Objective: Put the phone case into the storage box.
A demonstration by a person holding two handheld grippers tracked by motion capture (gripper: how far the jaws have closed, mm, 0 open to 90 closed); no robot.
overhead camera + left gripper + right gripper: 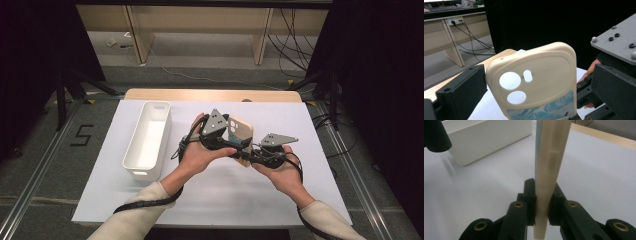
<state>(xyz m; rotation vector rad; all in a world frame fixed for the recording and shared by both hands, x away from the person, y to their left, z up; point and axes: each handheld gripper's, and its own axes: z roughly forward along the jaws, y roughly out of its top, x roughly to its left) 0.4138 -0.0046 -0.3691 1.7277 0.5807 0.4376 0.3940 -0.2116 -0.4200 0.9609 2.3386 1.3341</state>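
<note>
A: How many things are there on the table?

B: I count one phone case [241,131], cream in colour with a blue wave picture, one white bin [148,139], and two grippers. The bin stands on the white table [280,200] at the left side, with its long side running from near to far.

A: Where is the case compared with the grippers?

B: It is held up in the air over the middle of the table, between the two hands. The right gripper [541,202] has its two jaws pressed on the thin lower edge of the case, one jaw on each face, so the gap is narrow and it carries the case. In the right gripper view the case stands upright from the jaws, seen from the edge.

A: And the left gripper [220,132]?

B: Its jaws stand wide apart. In the left gripper view the case is between them, with its camera holes to the left. The left jaw is just beside the edge of the case; I cannot tell if it touches. The right jaw is apart from it.

A: How are the hands posed?

B: Both forearms come from the near edge and lean toward the middle. The left hand [200,152] is just left of the case, and the right hand [280,167] is just right and nearer, palm up.
</note>
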